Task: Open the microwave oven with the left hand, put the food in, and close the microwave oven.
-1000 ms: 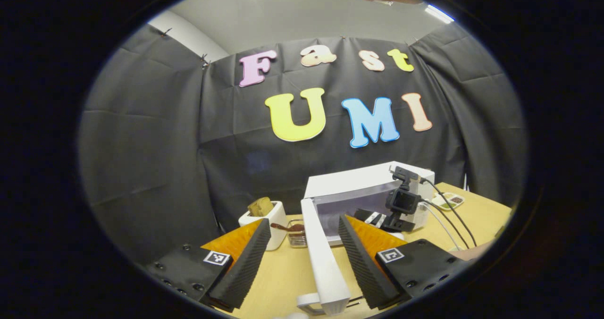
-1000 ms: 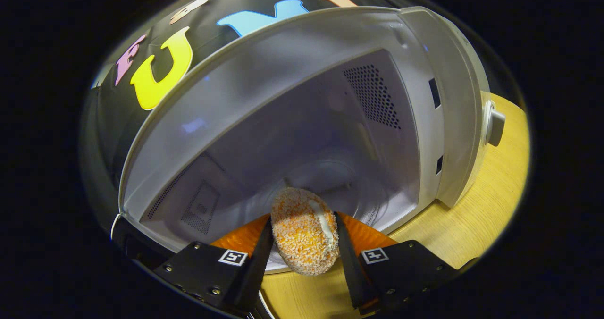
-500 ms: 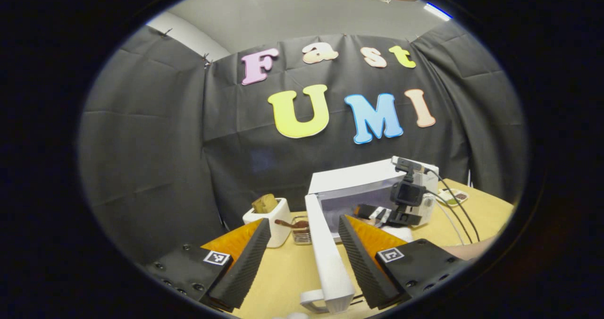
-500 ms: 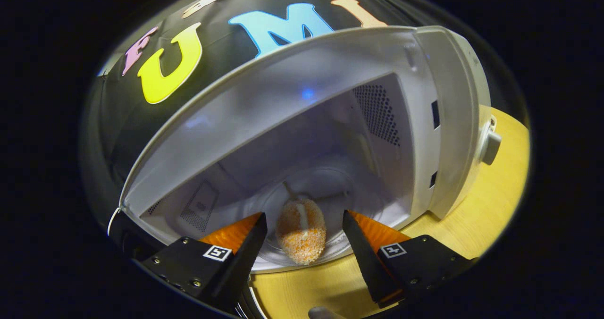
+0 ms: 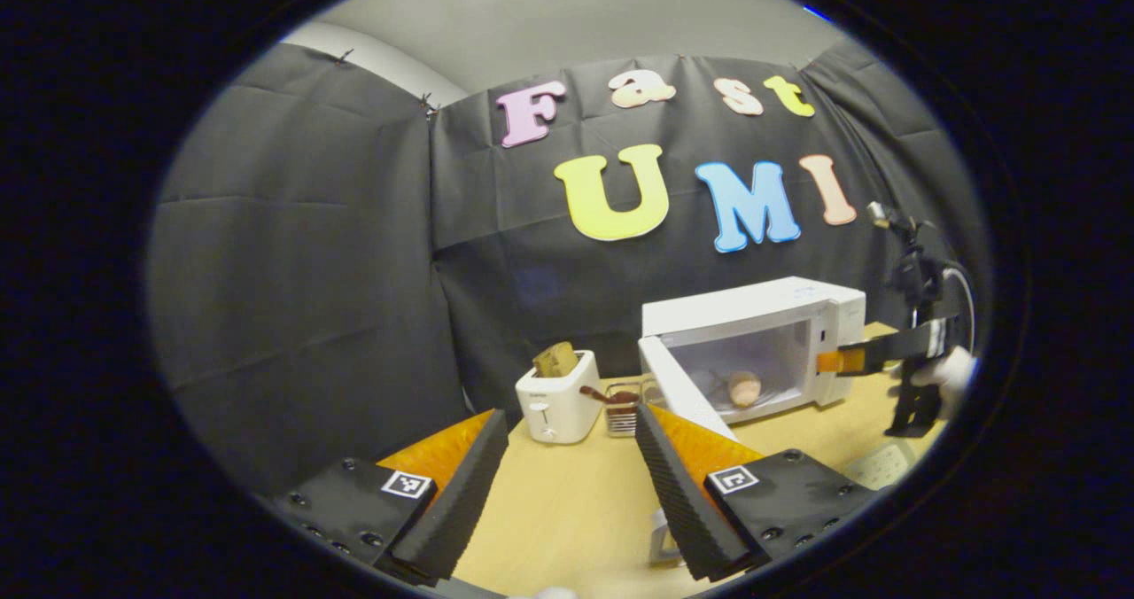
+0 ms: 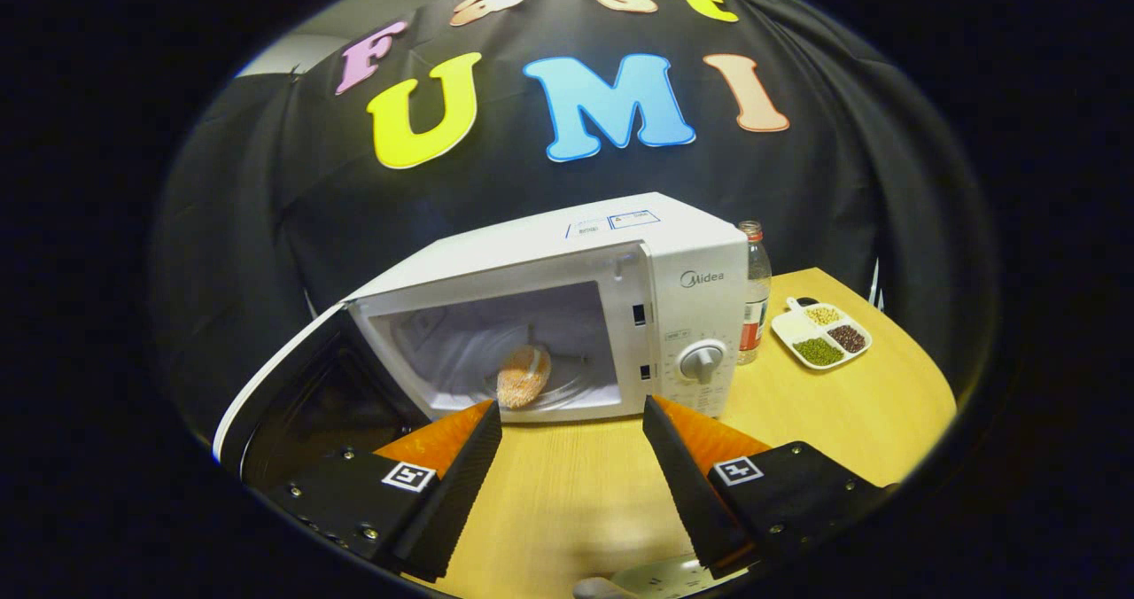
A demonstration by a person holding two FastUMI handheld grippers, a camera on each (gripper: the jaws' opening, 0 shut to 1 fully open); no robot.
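Change: the right hand-held gripper (image 6: 571,484), which a second earlier clasped the food at the oven mouth, had let go and drawn back clear of the microwave (image 6: 567,315), its fingers spread and empty
Left side: the left hand-held gripper (image 5: 571,484) had released the door (image 5: 682,395) and pulled away, fingers apart, holding nothing
Food: one breaded piece (image 6: 523,376) lay inside the cavity on the turntable
Task state: opening and loading appeared done; the door stood wide open, so closing remained
Count: one microwave, one toaster (image 5: 558,395), one bottle (image 6: 755,293), one divided dish (image 6: 821,335), two grippers, all on one worktop (image 6: 842,413)
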